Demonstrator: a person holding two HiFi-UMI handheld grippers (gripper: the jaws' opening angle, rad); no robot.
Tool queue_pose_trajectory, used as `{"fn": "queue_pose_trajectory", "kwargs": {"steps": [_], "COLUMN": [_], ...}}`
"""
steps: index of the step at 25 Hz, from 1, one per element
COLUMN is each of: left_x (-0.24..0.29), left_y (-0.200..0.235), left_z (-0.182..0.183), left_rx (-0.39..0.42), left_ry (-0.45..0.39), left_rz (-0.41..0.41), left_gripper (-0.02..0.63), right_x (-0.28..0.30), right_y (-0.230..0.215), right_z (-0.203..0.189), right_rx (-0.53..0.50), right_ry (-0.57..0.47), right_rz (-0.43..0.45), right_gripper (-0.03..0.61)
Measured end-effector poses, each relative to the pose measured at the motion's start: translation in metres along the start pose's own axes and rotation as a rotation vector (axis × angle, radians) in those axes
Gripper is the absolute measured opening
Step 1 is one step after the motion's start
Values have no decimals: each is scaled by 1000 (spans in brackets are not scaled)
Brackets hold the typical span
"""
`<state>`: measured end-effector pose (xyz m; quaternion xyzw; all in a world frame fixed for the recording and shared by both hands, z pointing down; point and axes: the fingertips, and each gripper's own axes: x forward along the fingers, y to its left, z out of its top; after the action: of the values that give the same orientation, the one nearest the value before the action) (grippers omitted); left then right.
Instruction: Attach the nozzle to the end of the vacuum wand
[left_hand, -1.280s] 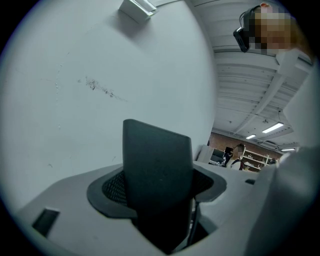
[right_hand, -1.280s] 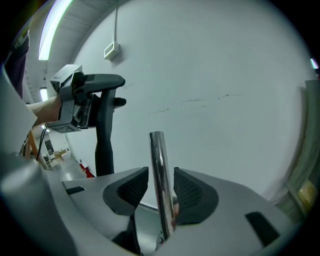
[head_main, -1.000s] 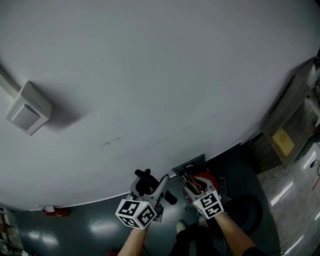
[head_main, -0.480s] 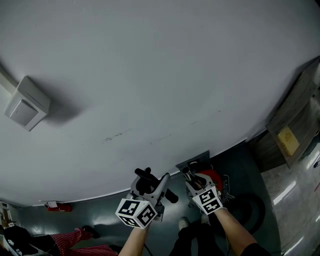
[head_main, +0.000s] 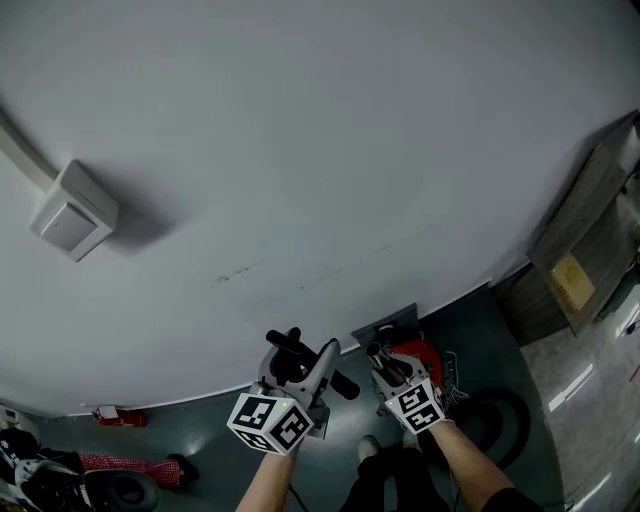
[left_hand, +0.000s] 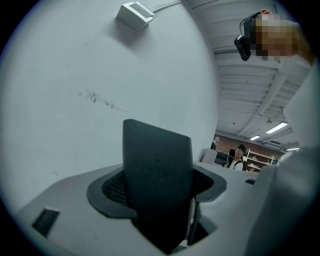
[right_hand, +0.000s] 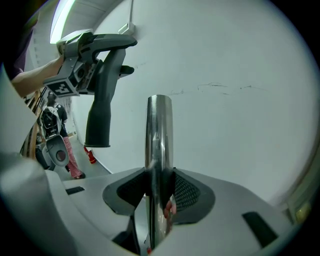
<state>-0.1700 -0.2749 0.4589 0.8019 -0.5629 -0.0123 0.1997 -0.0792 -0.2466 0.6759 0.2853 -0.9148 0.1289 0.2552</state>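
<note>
Two-handed holding in front of the pale wall (head_main: 300, 150). Pinching the black nozzle (left_hand: 157, 185) between the pads of the left gripper (head_main: 305, 368), with the plastic filling the gap and sticking out past the jaws. Clamping the shiny vacuum wand (right_hand: 159, 145) in the right gripper (head_main: 385, 365), with pads pressing on both sides. Holding the nozzle up and left of the wand's bare end in the right gripper view, apart from it, not yet joined.
</note>
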Motion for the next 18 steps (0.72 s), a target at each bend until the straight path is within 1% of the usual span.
{"fn": "queue_pose_trajectory", "kwargs": {"steps": [9,18], "left_x": [1,12], "left_y": [-37,-61], "left_z": [48,65], "left_rx": [23,16], "left_ry": [-74,-107], "left_rz": [-61,-114], "left_gripper": [327,327], "right_x": [-21,-31], "right_y": [15,25], "right_z": [-7,-9], "right_rx": [-10,-20], "right_ry": [13,5], "right_rz": [3,0], "right_gripper": [153,153]}}
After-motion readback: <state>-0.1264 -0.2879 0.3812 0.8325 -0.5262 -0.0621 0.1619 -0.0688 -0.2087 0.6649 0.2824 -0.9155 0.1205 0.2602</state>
